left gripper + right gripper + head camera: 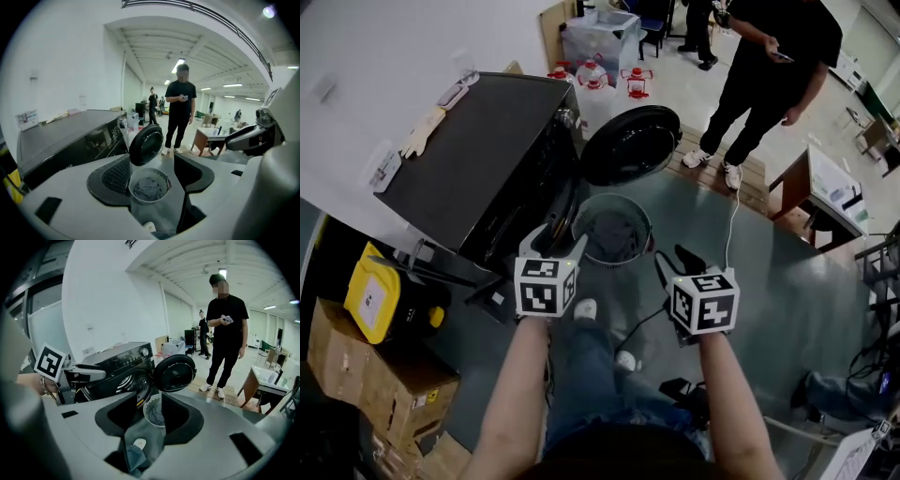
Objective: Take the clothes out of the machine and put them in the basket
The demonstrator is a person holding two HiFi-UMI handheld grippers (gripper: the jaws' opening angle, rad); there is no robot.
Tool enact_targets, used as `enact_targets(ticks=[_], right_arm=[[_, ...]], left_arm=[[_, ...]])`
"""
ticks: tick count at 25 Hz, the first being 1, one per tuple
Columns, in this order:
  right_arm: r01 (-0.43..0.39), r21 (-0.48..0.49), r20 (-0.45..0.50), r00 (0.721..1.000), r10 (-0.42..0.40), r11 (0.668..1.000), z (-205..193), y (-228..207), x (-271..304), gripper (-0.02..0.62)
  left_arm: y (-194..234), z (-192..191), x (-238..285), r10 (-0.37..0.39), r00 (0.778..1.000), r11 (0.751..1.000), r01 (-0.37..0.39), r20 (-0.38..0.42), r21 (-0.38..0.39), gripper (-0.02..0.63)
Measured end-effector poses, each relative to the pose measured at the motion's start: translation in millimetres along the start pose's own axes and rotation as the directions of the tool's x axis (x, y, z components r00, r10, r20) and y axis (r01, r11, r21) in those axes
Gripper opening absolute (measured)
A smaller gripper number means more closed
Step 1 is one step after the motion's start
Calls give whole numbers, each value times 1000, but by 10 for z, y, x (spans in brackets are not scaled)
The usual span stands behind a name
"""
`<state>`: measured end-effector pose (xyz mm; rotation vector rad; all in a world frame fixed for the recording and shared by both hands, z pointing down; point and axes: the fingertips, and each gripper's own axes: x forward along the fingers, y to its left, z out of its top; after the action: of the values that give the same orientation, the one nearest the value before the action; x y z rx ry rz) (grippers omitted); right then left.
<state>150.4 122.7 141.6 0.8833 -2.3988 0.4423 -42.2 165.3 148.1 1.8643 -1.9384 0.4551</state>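
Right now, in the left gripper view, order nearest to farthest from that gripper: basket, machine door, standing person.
1. Basket, low centre, just ahead.
2. Machine door, open, behind the basket.
3. Standing person, farthest back.

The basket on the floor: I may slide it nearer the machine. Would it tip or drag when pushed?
The basket looks like thin perforated plastic, so probably light and easy to slide. Its round body looks wide, with grey clothes low inside, so tipping seems unlikely.

Bright overhead strip lights (180, 63), fisheye-bent edges, dark vignetted corners
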Motion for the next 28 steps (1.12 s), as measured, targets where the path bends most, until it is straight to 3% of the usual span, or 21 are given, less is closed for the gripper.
enact_targets(ticks=[7, 17, 19, 20, 21, 28], right_arm=[[-20, -81, 71, 997, 25, 997, 28, 132, -443, 166], [-6, -191, 178, 983, 40, 982, 176, 429, -874, 164], [15, -202, 212, 977, 29, 979, 252, 474, -951, 120], [28, -203, 235, 972, 21, 979, 305, 492, -992, 8], [38, -205, 257, 966, 16, 978, 362, 513, -1029, 2], [104, -231, 371, 929, -12, 967, 832, 723, -1148, 2]], left_arm=[[-178, 50, -565, 55, 995, 998, -56, 83, 11, 276], [-185, 344, -1121, 66, 972, 995, -80, 224, 53, 274], [-166, 442, -1229, 66, 961, 992, -92, 267, 83, 212], [-156, 494, -1285, 65, 955, 990, -98, 289, 102, 54], [-146, 540, -1329, 58, 950, 988, -98, 305, 119, 0], [79, 874, -1528, 29, 928, 980, -100, 371, 172, 0]])
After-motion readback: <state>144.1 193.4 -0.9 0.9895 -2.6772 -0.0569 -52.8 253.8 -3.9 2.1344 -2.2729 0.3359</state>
